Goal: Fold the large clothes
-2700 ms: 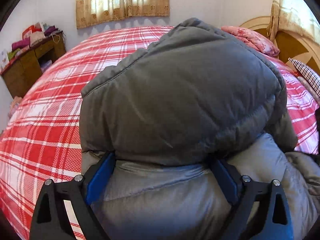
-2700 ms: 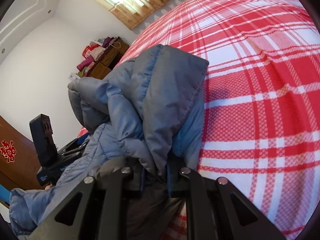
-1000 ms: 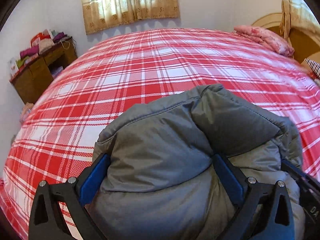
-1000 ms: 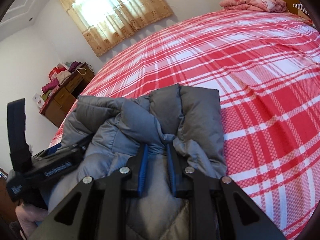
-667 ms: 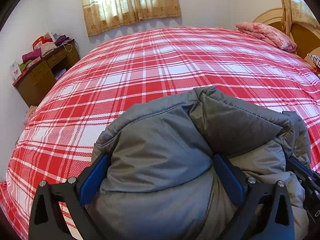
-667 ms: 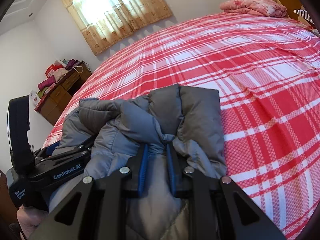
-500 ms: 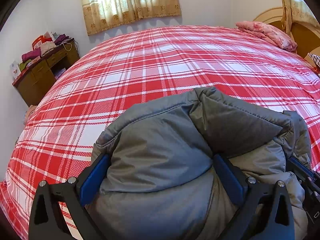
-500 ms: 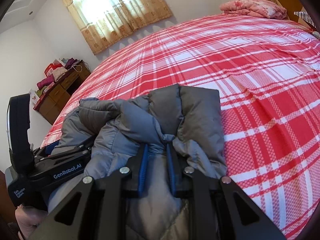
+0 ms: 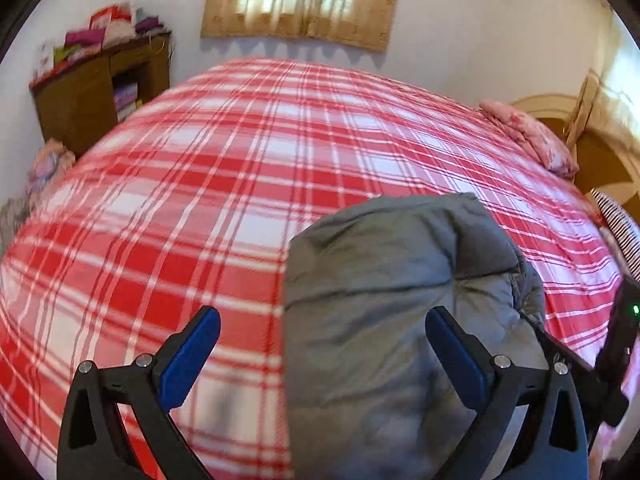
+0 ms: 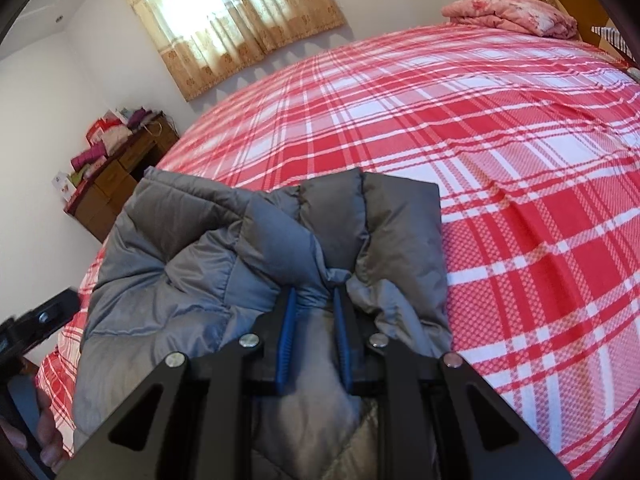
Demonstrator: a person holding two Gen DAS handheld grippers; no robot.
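A bulky grey puffer jacket [image 9: 400,300] lies bunched on the red plaid bed [image 9: 240,184]. My left gripper [image 9: 320,340] is open and holds nothing; its right finger touches the jacket's left side and its left finger is over bare bedspread. In the right wrist view the jacket [image 10: 248,248] fills the lower left. My right gripper [image 10: 314,300] is shut on a fold of the jacket at its near edge. The left gripper's black body [image 10: 36,320] shows at the far left of that view.
A folded pink quilt [image 10: 516,14] lies at the bed's head by the wooden headboard [image 9: 592,148]. A brown cabinet [image 9: 100,92] with stacked clothes stands by the wall left of the bed. A curtained window [image 9: 304,0] is behind. A striped pillow [image 9: 620,220] is at the right.
My left gripper has let go of the jacket and shifted left, so bare bedspread now shows between its fingers. My right gripper still clamps the same fold.
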